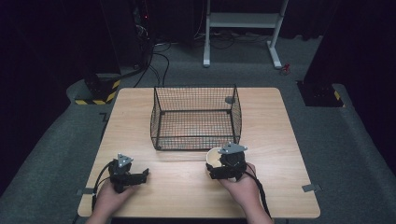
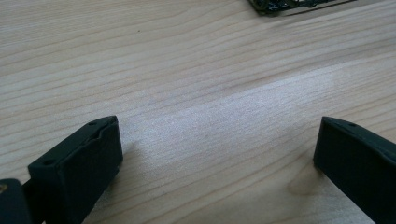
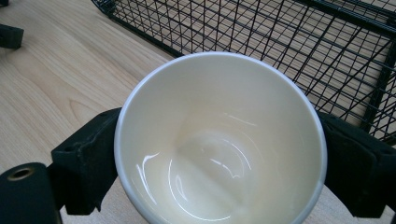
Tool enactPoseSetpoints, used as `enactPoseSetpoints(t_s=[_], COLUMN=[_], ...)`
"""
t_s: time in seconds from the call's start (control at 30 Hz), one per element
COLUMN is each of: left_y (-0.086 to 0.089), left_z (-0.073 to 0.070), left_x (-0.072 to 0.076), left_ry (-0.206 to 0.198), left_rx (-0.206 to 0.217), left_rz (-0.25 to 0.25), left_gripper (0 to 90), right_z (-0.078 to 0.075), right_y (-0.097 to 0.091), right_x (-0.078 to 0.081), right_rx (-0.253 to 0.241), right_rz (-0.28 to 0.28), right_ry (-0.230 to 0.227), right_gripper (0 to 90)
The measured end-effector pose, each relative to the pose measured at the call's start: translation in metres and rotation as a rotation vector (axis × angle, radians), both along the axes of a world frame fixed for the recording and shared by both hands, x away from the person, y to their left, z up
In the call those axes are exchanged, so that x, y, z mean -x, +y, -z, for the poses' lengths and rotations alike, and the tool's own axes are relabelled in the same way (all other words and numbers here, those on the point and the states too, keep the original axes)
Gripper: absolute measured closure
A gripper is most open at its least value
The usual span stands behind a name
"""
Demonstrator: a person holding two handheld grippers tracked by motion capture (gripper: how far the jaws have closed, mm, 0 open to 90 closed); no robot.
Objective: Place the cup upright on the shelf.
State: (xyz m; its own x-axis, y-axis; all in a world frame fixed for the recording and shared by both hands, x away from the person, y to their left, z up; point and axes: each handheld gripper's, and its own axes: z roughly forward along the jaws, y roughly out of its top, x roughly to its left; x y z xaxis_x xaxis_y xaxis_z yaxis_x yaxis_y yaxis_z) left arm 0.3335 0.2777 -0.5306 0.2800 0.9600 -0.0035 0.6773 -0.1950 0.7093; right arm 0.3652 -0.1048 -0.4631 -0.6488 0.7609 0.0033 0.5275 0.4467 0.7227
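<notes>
We see bare forearms, no sleeves. Left tongs: black body, grey three-cornered plate on top with small dark screw dots, black cable looping back past wrist. Right tongs: same black build, same grey plate, black cable trailing along forearm. Up close we note matte black blocky jaws, edges slightly notched, small round screw holes near base.

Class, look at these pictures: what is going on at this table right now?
A person works at a wooden table with a gripper in each hand. The right gripper is clamped around an empty white cup, just in front of a black wire basket. The left gripper sits open over bare wood, holding nothing. The basket looks empty.
</notes>
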Motion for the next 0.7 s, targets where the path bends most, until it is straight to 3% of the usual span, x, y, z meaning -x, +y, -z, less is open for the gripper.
enactPoseSetpoints(t_s=[0.7], left_y=[0.0001], left_z=[0.0000], left_x=[0.0000], left_ry=[0.000], left_rx=[-0.001], left_rz=[0.001], left_gripper=[1.5], right_z=[0.0002], right_y=[-0.0008], right_x=[0.0003], right_rx=[-0.004], right_rz=[0.003], right_ry=[0.015], right_gripper=[9.5])
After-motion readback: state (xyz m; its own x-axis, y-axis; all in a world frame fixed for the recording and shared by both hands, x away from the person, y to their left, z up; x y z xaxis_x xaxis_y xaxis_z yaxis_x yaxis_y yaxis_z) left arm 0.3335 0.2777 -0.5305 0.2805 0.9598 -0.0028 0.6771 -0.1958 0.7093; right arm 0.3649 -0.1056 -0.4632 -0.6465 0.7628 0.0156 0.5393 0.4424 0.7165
